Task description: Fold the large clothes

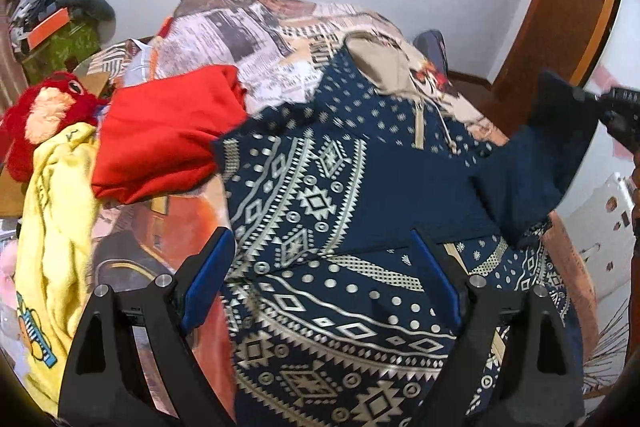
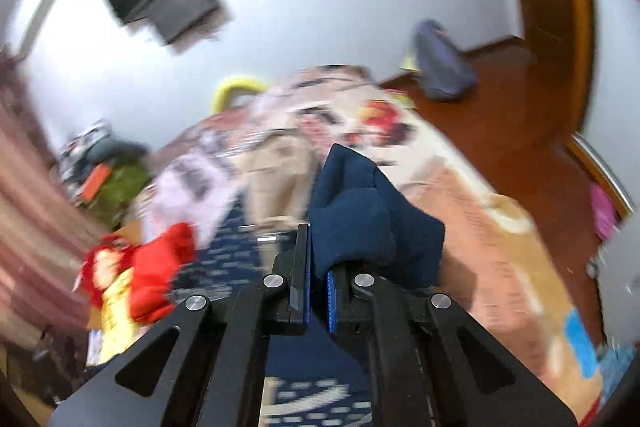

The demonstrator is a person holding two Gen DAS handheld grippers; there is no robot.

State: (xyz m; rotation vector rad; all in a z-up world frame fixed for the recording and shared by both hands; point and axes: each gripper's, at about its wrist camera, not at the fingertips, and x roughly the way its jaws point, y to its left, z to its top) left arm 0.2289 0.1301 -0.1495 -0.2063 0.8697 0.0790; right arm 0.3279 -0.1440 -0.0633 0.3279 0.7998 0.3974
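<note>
- Lying spread over the bed (image 1: 168, 227): navy patterned hoodie (image 1: 340, 227).
- Hovering wide apart, gripping nothing: left hand-held gripper (image 1: 320, 279).
- Clamping tight on navy sleeve (image 2: 356, 223), raised near bed's right edge: right hand-held gripper (image 2: 318, 291).

Left gripper (image 1: 322, 275): jaws spread wide, blue-padded fingers (image 1: 206, 283) well apart, tilted steeply downward, nothing pinched between them. Right gripper (image 2: 319, 259): jaws clamped together on a bunched fold of navy sleeve (image 2: 360, 211), pads pressing the cloth, pointing downward at a shallower slant, rolled to one side. Seen from the left wrist, raised at the far right edge with the cloth hanging from it.
</note>
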